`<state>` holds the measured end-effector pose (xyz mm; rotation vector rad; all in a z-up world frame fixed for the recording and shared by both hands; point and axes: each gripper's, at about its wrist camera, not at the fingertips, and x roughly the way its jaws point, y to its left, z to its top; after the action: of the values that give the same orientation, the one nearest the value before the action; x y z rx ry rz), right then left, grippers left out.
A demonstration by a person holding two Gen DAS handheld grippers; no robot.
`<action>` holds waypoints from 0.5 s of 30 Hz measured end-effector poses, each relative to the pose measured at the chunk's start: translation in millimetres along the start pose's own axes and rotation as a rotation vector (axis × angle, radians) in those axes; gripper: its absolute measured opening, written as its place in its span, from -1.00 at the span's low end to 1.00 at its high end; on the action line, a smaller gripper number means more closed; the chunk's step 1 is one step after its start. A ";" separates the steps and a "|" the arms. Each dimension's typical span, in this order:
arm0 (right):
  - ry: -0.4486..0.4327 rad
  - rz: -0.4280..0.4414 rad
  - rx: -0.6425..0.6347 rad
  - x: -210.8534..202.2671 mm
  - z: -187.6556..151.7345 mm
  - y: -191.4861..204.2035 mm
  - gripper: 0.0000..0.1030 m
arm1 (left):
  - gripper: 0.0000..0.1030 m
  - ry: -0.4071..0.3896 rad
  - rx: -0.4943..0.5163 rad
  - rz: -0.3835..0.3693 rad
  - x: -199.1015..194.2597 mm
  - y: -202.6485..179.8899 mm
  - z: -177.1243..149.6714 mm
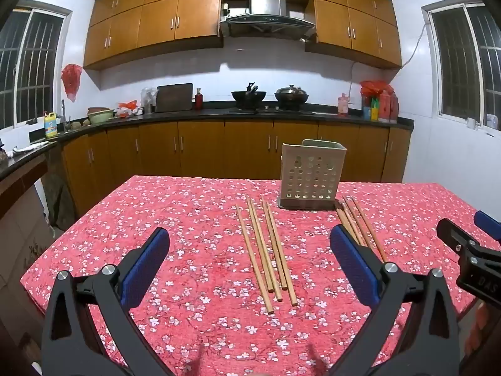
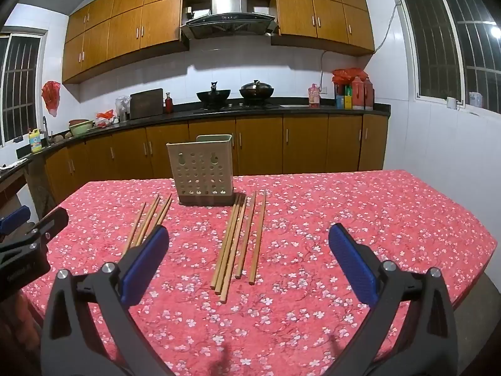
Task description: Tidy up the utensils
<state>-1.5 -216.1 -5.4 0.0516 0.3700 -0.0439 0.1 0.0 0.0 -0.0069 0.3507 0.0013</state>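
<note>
Standing over the counter with its red cloth of small white blossoms, I see both tools held low and spread wide, nothing between their blue pads. The left hand-held gripper is released, hovering above the near end of a row of five wooden chopsticks that lie side by side, apart from its fingers. The right hand-held gripper is likewise released above its own bunch of five chopsticks, touching none.

Between the two bunches, towards the far edge, stands an upright beige utensil holder pierced with round holes, on a darker base; what is inside it I cannot tell from here.

Writing is scarce. On the black body of the right tool, seen at the edge of the left wrist view, white letters run sideways and seem to read "DAS", though part is cut off. A yellow bottle on the dark kitchen worktop by the sink carries a blue label too small to read.

In the left wrist view the right-hand bunch is partly hidden behind the blue pad; in the right wrist view the left-hand bunch is cut off the same way (only three or four sticks show). Two woks sit on the hob under the steel hood.
</note>
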 end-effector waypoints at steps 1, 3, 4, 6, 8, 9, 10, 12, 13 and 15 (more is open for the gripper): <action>0.000 0.000 0.000 0.2 0.0 0.1 0.93 | 0.97 0.000 0.001 0.000 0.0 -0.1 0.0; 0.000 0.000 0.000 0.6 0.1 0.2 0.93 | 0.97 0.002 0.003 0.002 0.1 -0.1 0.0; 0.000 -0.001 0.000 0.7 0.1 0.4 0.93 | 0.97 0.002 0.004 0.002 0.1 -0.2 -0.1; -0.001 -0.002 0.000 0.9 0.1 0.9 0.93 | 0.97 0.001 0.005 0.003 0.1 -0.3 -0.1; 0.001 0.001 0.004 1.7 0.2 0.2 0.93 | 0.97 0.001 0.005 0.002 0.1 -0.3 -0.1; 0.001 0.001 0.004 1.8 0.3 0.3 0.93 | 0.97 0.001 0.005 0.002 0.1 -0.3 0.0; 0.002 0.002 0.004 2.0 0.2 0.3 0.93 | 0.97 0.001 0.006 0.002 0.1 -0.3 -0.1; 0.002 0.002 0.004 2.1 0.0 0.8 0.93 | 0.97 0.001 0.006 0.002 0.1 -0.3 -0.1; 0.002 0.002 0.004 2.2 -0.2 1.1 0.93 | 0.97 0.001 0.005 0.002 0.1 -0.3 -0.1; 0.002 0.002 0.005 2.3 -0.4 1.7 0.93 | 0.97 0.001 0.005 0.002 0.1 -0.3 -0.1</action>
<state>0.6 -214.5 -6.6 0.0566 0.3718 -0.0427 0.1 -0.3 -0.1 -0.0014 0.3520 0.0022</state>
